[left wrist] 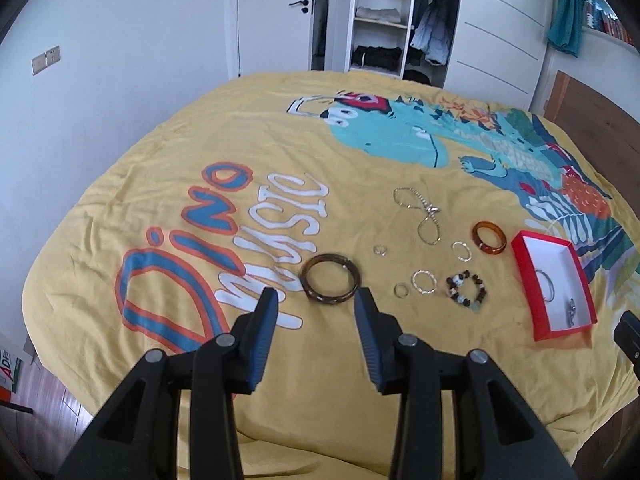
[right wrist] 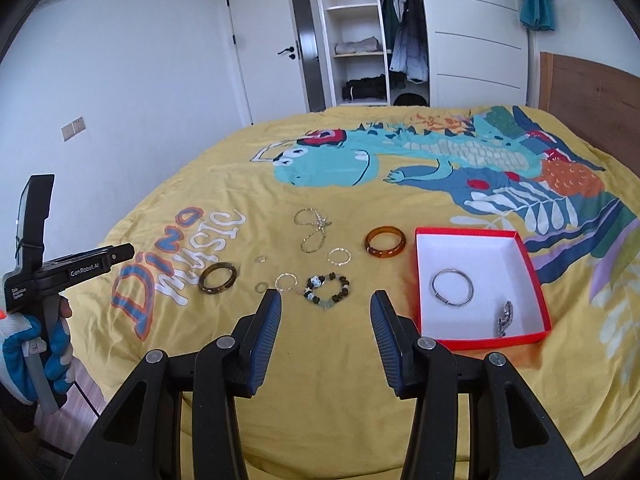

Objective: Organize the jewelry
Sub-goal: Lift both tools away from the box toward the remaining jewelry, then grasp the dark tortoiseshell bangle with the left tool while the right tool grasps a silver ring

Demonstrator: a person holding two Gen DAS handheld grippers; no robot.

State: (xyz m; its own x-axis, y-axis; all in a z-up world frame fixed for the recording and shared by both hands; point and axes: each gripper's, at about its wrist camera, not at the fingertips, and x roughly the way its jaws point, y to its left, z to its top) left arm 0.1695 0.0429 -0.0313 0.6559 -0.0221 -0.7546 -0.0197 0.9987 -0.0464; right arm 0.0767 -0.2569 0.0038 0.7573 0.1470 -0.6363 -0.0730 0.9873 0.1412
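Jewelry lies on a yellow bedspread. A dark brown bangle [left wrist: 330, 283] [right wrist: 218, 277] sits just beyond my open, empty left gripper [left wrist: 316, 298]. A beaded bracelet [left wrist: 466, 287] [right wrist: 328, 286] lies just beyond my open, empty right gripper [right wrist: 326, 300]. An amber bangle [left wrist: 489, 237] [right wrist: 385, 241], a silver chain [left wrist: 424, 212] [right wrist: 314, 226], thin silver hoops [left wrist: 425, 281] [right wrist: 339, 256] and small rings [left wrist: 401, 290] [right wrist: 261, 287] lie around. A red box [left wrist: 524, 264] [right wrist: 536, 280] at the right holds a silver ring [right wrist: 452, 286] and a clip [right wrist: 505, 317].
The bed's near edge is below both grippers. A wooden headboard [right wrist: 592, 96] stands at the right. An open wardrobe [right wrist: 360, 36] and a door [right wrist: 264, 52] are beyond the bed. The left hand-held gripper body [right wrist: 60, 268] shows at the left of the right wrist view.
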